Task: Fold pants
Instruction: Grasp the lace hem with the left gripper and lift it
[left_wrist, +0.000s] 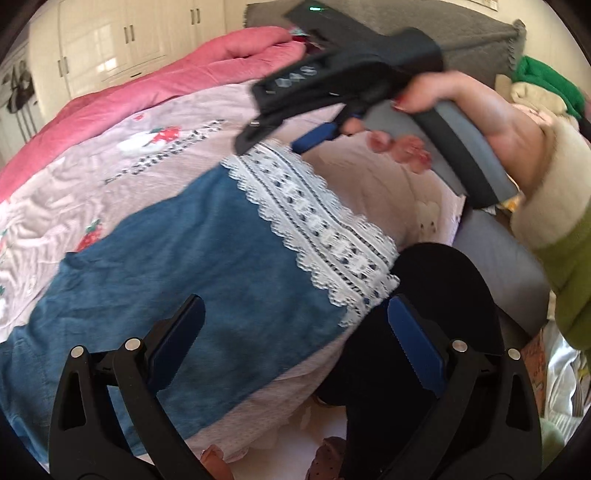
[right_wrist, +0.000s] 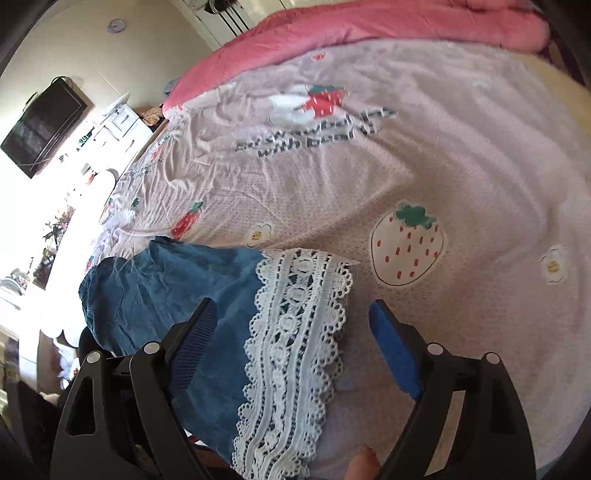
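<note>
Blue pants (left_wrist: 155, 266) with a white lace hem (left_wrist: 317, 236) lie flat on the bed sheet (left_wrist: 92, 184), right at the near edge of the bed. In the right wrist view the lace hem (right_wrist: 291, 354) runs toward the camera and the blue cloth (right_wrist: 177, 288) bunches away to the left, so the garment looks already doubled, leg over leg, though I can't be sure how many layers there are. My read: one fold made at most, with the shortening fold, hem toward waist, not yet done.

Right gripper (right_wrist: 291, 332) hovers directly over the lace, its fingers (right_wrist: 395, 350) spread wide, one either side of the hem, holding nothing. From the left wrist view that right gripper (left_wrist: 280, 136) hangs above the far end of the lace band, the person's hand (left_wrist: 472, 107) wrapped round its grey handle. Left gripper (left_wrist: 295, 332) sits low over the blue cloth near the hem's near end, fingers (left_wrist: 413, 339) also parted and empty.

Outward from there: a pink quilt (left_wrist: 147, 85) heaped along the far side of the bed, white wardrobe doors (left_wrist: 110, 40) behind it, a dark screen (right_wrist: 44, 125) on the wall.
</note>
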